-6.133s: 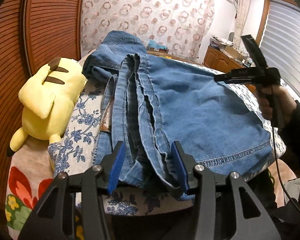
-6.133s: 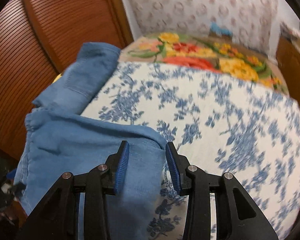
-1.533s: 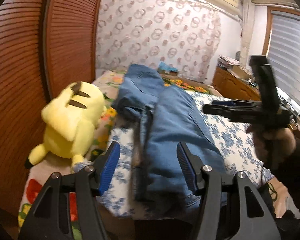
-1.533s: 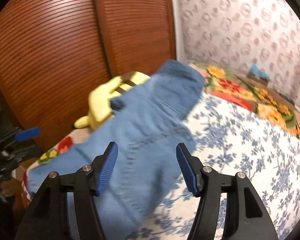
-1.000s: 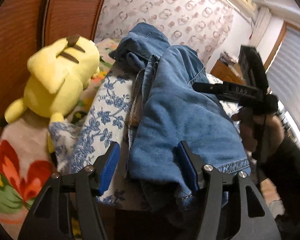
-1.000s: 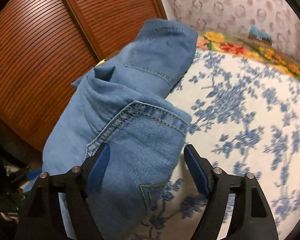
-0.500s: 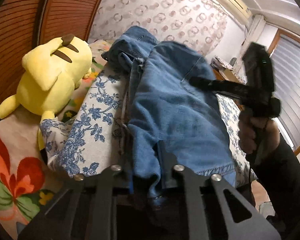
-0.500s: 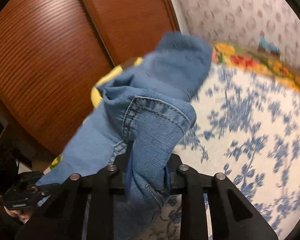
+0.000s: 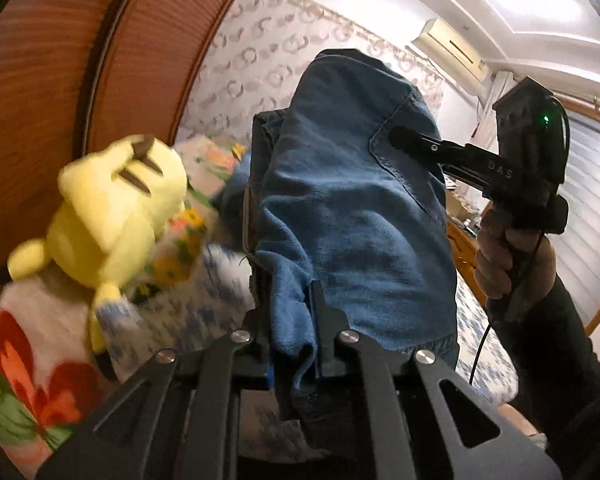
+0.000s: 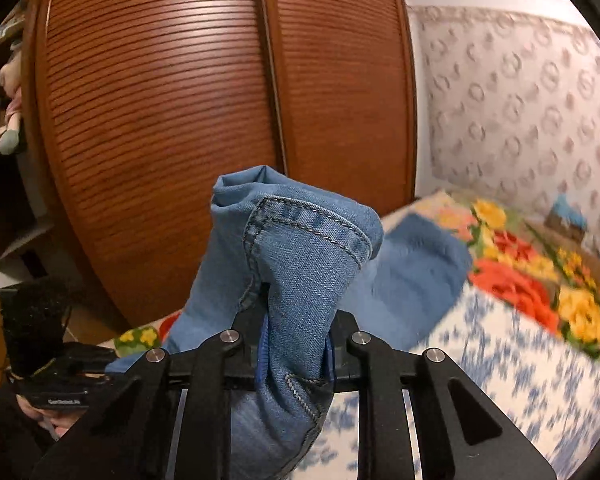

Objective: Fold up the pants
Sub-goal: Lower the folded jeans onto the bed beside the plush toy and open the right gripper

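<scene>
The pants [image 9: 352,220] were blue denim cloth, matt and coarsely woven, with raised stitched seams, and each claw [image 10: 296,356] was matt black plastic with shiny round metal rivets and blue pads. The wardrobe doors [image 10: 172,120] were reddish-brown wood, ribbed and faintly glossy. The yellow toy [image 9: 112,216] looked soft and plush, the bed cover [image 10: 500,360] was printed matt cloth, and the wall [image 10: 520,100] carried patterned paper.

A home bedroom: a floral-covered bed [image 10: 512,344], a yellow plush toy [image 9: 116,216], slatted wooden wardrobe doors [image 10: 180,120] and patterned wallpaper [image 10: 520,112].
</scene>
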Tool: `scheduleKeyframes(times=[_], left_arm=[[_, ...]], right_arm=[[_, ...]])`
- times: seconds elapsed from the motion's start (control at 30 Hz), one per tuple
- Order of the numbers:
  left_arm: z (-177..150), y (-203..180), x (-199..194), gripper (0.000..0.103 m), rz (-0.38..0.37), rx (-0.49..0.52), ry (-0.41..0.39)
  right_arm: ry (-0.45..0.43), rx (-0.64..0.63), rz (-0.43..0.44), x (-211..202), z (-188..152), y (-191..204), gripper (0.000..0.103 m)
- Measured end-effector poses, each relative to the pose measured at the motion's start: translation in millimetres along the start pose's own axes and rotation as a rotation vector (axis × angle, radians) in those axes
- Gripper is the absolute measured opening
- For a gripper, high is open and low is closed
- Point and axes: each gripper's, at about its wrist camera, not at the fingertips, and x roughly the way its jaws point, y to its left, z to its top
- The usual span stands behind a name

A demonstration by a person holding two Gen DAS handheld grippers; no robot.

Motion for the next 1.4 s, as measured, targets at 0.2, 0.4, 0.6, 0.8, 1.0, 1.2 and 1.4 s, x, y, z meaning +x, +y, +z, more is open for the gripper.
scheduleKeyframes(times=[0.2, 0.4, 0.6, 0.8, 1.0, 1.2, 1.4], left_arm=[[51.3, 9.2, 9.6, 0.008, 0.015, 0.019, -0.071], [102.8, 23.4, 64.6, 0.008, 0.042, 0.060, -0.064], [111.9, 44.8, 175.9, 0.009, 0.155, 0.108, 0.128], [104.0, 56.5, 190.5, 0.011, 0.166, 0.084, 0.128], [102.1, 54.4, 187.8, 0.012, 0.176, 0.080, 0.126], [104.2, 50.4, 189.9, 0.014, 0.200, 0.105, 0.133], [109.2, 41.9, 183.5, 0.021, 0.235, 0.128, 0.141]], right_arm=[[-0.065, -0.002, 0.036, 16.1, 51.6, -20.0, 0.018], [-0.109, 0.031, 0.026, 46.1, 86.9, -66.4, 0.019], [-0.032, 0.169, -0.099, 110.7, 55.4, -158.4, 0.027], [0.178, 0.237, -0.173, 166.7, 6.0, -210.7, 0.050], [0.074, 0.219, -0.306, 136.9, 26.3, -215.6, 0.051], [0.086, 0.143, -0.212, 146.4, 33.6, -200.3, 0.046], [0.162, 0.127, -0.294, 166.3, 10.1, -198.8, 0.045]])
